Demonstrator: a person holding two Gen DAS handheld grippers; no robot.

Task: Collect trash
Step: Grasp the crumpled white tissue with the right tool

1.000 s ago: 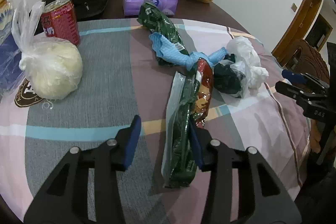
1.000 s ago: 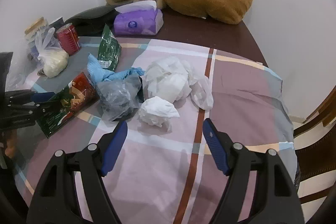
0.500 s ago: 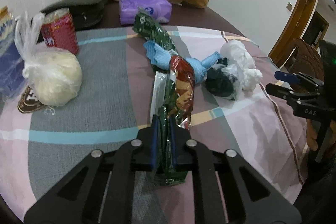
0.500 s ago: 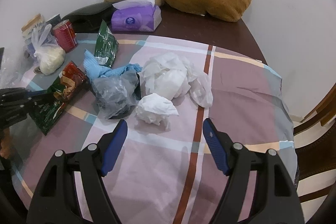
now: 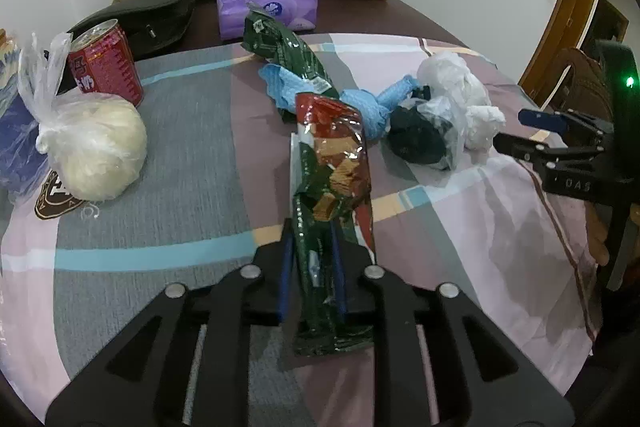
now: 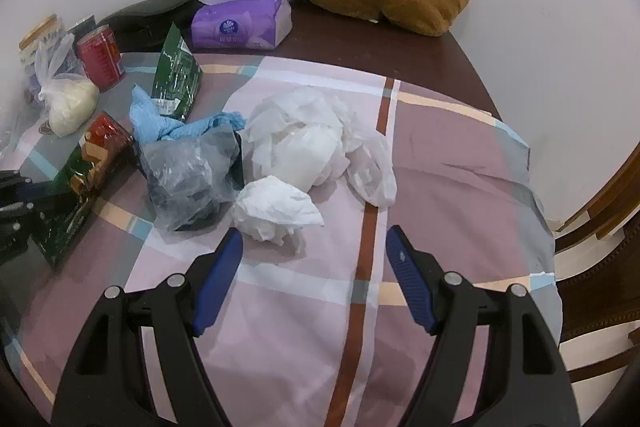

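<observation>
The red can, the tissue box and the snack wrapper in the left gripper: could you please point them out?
red can (image 5: 106, 65), left wrist view, on its printed side.
tissue box (image 6: 240, 23), right wrist view, on its purple front face.
snack wrapper (image 5: 332, 167), left wrist view, on its middle, ahead of the fingers.

"DAS" is printed in pale letters on the right gripper (image 5: 568, 151). White characters are seen on the red can (image 5: 106, 67), possibly Chinese, too blurred to be read.
</observation>
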